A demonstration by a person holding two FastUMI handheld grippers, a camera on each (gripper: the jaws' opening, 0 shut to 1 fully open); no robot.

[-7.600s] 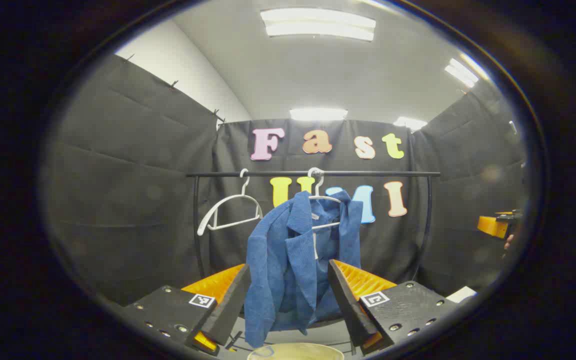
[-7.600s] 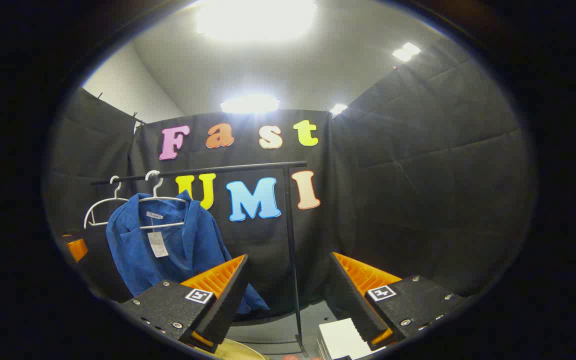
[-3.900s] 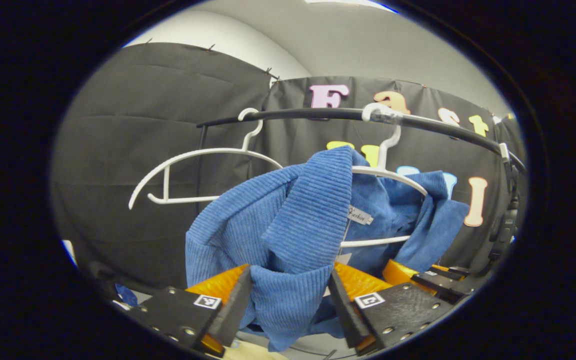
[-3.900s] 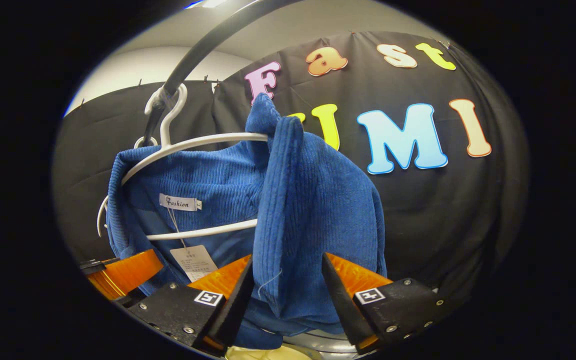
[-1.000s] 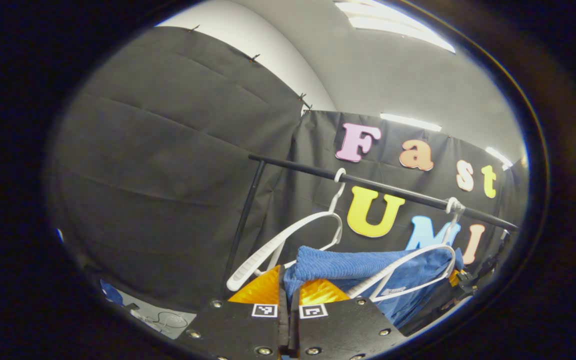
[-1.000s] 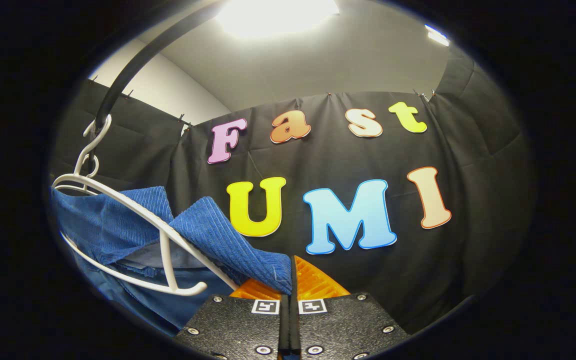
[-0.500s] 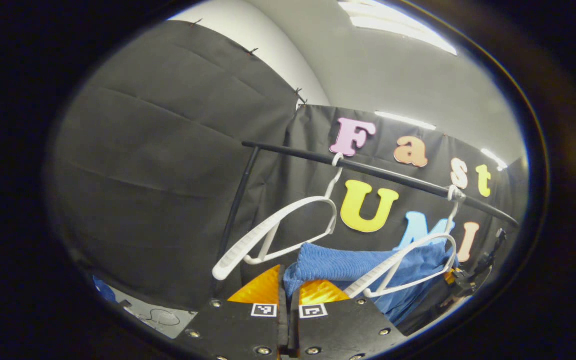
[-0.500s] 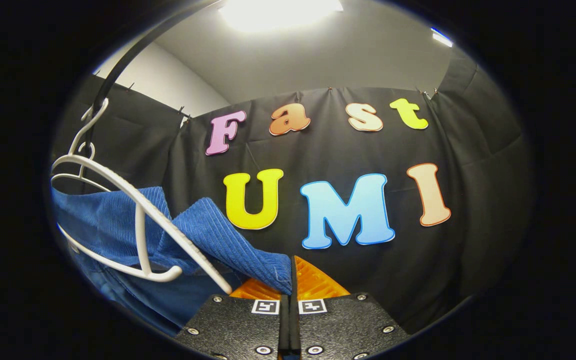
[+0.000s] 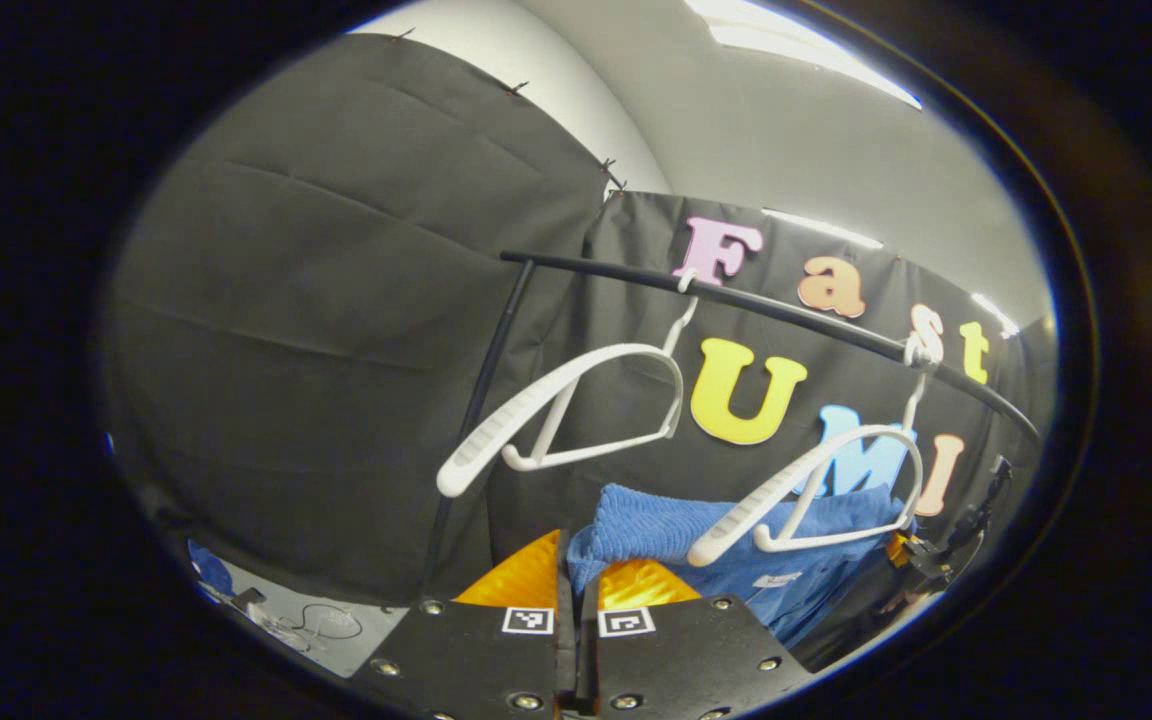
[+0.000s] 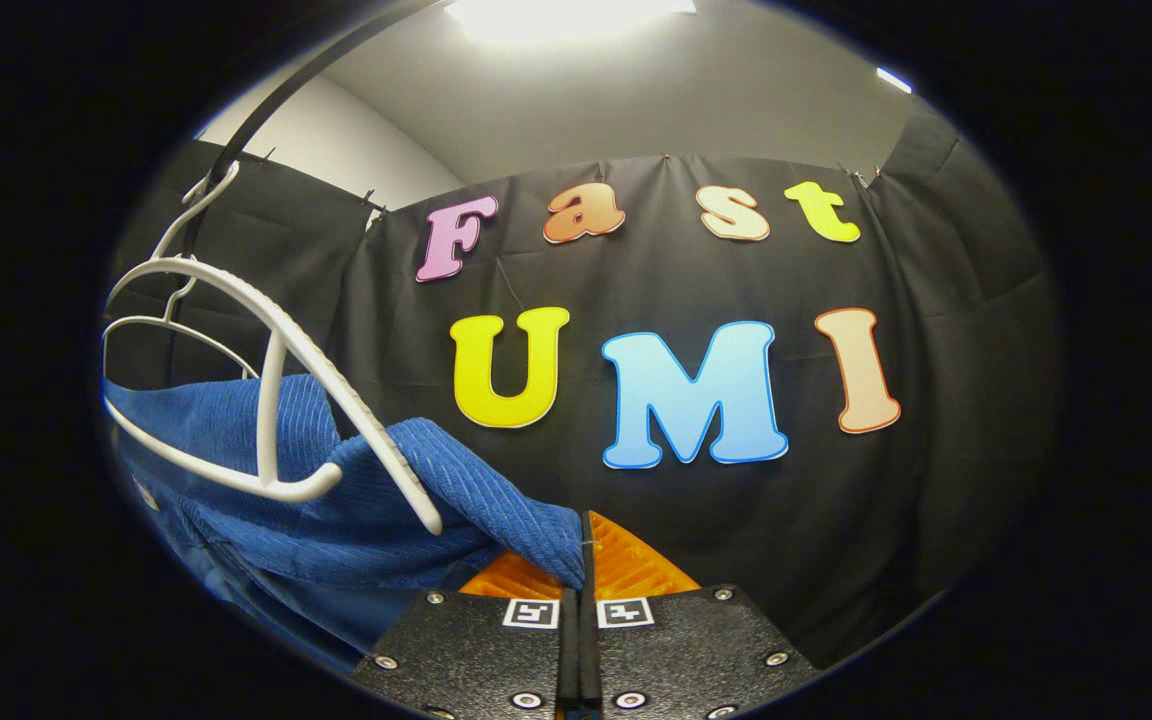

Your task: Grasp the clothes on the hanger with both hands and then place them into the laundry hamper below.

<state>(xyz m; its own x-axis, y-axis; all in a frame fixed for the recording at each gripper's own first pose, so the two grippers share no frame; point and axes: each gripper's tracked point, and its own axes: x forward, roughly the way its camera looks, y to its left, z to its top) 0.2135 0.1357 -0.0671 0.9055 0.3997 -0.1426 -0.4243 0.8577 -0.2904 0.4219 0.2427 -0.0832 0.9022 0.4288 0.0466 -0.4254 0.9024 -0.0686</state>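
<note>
The black metal clothes rail [image 9: 786, 315] ran above, two white plastic hangers hooked on it. The blue corduroy jacket [image 9: 726, 540] hung stretched below the nearer white hanger [image 9: 816, 490], which sat bare; whether they touched I could not tell. The other white hanger [image 9: 576, 410] hung empty farther along. My left gripper [image 9: 576, 590] was clenched on one end of the jacket, my right gripper [image 10: 581, 570] clamped on the other end [image 10: 416, 490]. A small white tag [image 9: 776, 579] on the jacket was too small to read.

Both views upward, sharing nearby rail [image 9: 736, 295].
</note>
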